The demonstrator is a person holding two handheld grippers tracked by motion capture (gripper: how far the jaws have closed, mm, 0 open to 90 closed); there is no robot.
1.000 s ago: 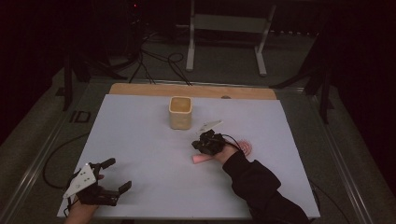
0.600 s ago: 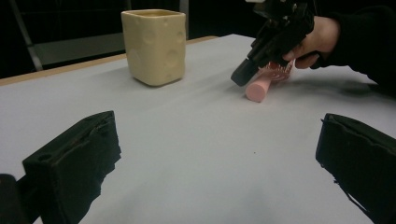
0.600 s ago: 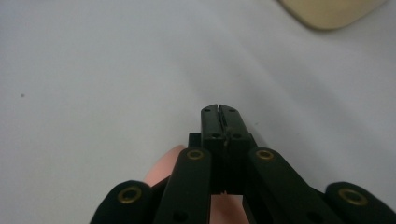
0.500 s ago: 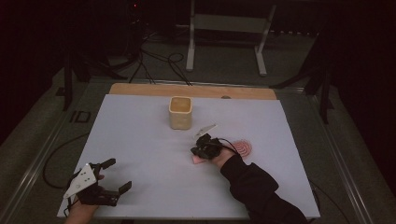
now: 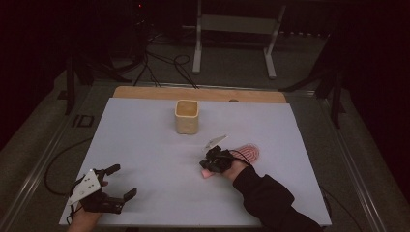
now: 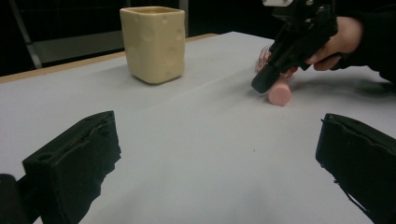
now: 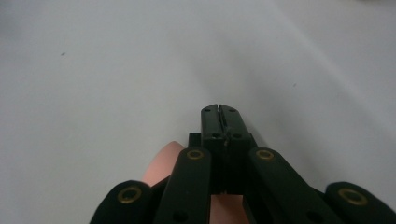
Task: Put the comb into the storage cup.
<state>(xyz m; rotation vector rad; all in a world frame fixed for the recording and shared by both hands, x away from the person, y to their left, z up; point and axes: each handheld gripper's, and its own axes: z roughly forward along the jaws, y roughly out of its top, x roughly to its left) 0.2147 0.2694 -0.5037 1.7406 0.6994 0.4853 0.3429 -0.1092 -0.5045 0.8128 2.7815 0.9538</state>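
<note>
**Closed right tongs resting on a pink brush handle**

A pink plastic brush (image 5: 244, 155) with a smooth, round-ended cylindrical handle and an oval head of pale ribbed bristles. Lying flat on the white tabletop (image 5: 154, 145), directly under the right tongs (image 5: 212, 155); handle end poking out just below and to one side of the tips, head spreading behind them toward the holding hand (image 5: 237, 169). Seen in the left gripper view as a blunt pink stub (image 6: 279, 93) touching the tabletop beneath the black tips (image 6: 264, 81). In the right gripper view, a rounded pink patch (image 7: 163, 165) tucked under the linkage, partly covered.

No brand, label or readable writing on the brush, the cup or either tool.

Right tongs (image 7: 219, 112): pressed fully together, only a hairline seam between the black pads, nothing clamped between them. Tilted down over the handle, seemingly touching it from above; exact contact hard to make out.

Left tongs (image 5: 123, 181): spread wide apart, gripping nothing, held low over bare tabletop well away from the brush, with the grey three-cornered plate (image 5: 84, 186) on top. Both black pads (image 6: 74, 163) framing open surface in the left gripper view.

A cream-yellow, square-sided ceramic cup (image 5: 187, 116), upright, well beyond both tongs; ahead and left of the left tongs (image 6: 154, 44), dimpled walls visible.
</note>
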